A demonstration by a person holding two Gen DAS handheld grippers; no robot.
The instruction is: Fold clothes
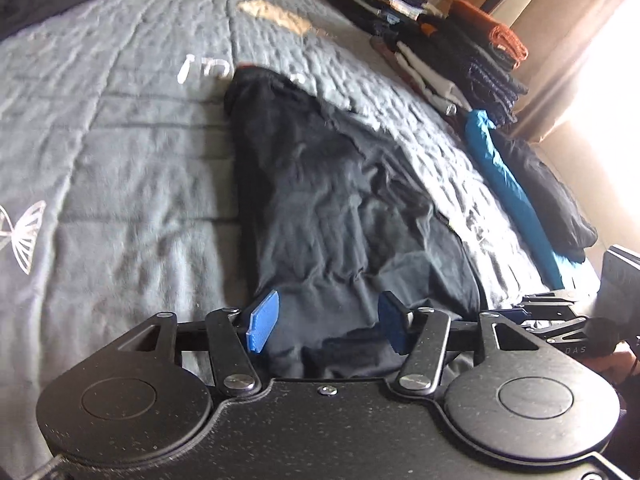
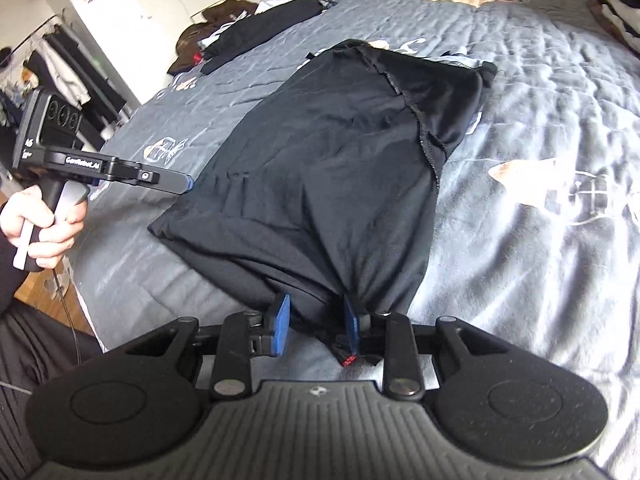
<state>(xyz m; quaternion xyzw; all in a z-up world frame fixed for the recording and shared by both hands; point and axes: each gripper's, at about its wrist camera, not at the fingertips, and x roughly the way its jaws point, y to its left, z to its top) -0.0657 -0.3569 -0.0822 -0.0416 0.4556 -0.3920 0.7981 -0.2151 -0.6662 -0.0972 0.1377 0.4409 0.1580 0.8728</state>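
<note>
Pinching the near hem of the black garment point(image 2: 340, 160) with the right gripper point(image 2: 316, 320), jaws standing narrow, cloth bunching between the blue pads and puckering toward the right-hand one. Letting a small red tag point(image 2: 349, 360) hang just below that pinch.

Holding the left gripper point(image 1: 328, 320) at the garment's other near corner, jaws standing about half wide, dark cloth filling the gap between its pads point(image 1: 264, 322). Not being able to tell from either view whether those pads are pressing the cloth or only flanking it. Wrapping the left hand point(image 2: 44, 220) around that gripper's handle, beside the near left edge of the bed.

Keeping the garment spread on the grey quilt point(image 2: 540, 260), running from the near edge of the bed toward its middle, already doubled lengthwise, with a stitched seam showing on the far right part and wrinkles across the top layer.

Leaving a stack of folded clothes point(image 1: 460, 52) along the far right edge of the bed, a blue folded piece point(image 1: 504, 184) lying just nearer along that same edge. Leaving loose dark clothes point(image 2: 256, 36) heaped at the far left corner.
</note>
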